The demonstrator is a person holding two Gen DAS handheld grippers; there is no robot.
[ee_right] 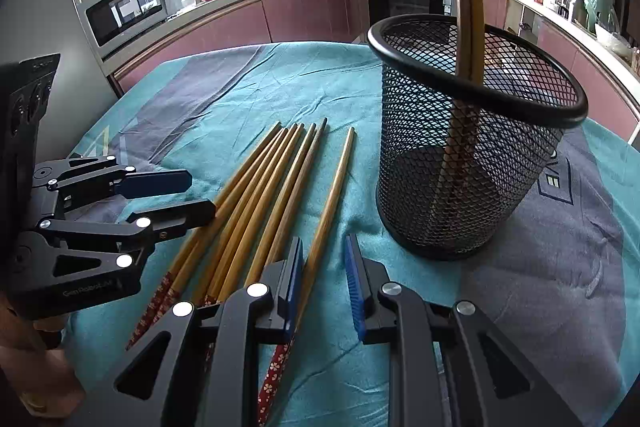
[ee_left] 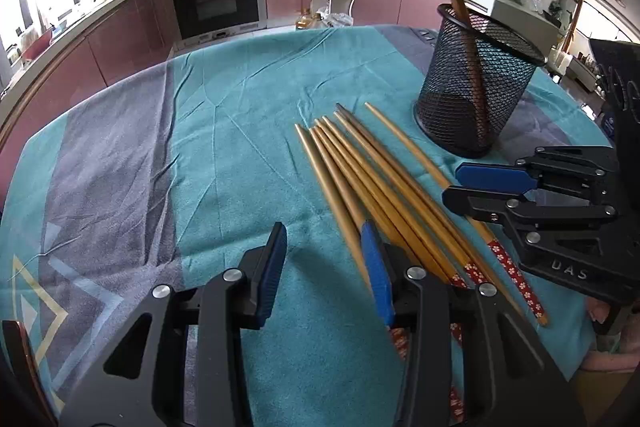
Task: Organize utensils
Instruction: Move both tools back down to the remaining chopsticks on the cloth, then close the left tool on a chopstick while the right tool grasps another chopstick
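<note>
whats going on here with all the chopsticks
A person with a gripper in each hand is sorting chopsticks into a mesh cup. Two already stand in the cup; seven lie on the teal cloth. The left gripper and right gripper are both open over the pile, holding nothing.

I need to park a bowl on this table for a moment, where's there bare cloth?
The widest free patch is the teal and grey tablecloth left of the loose chopsticks, running to the far table edge. It is crowded on the right: the mesh holder stands close by the chopsticks, and the right gripper hovers over them.
</note>
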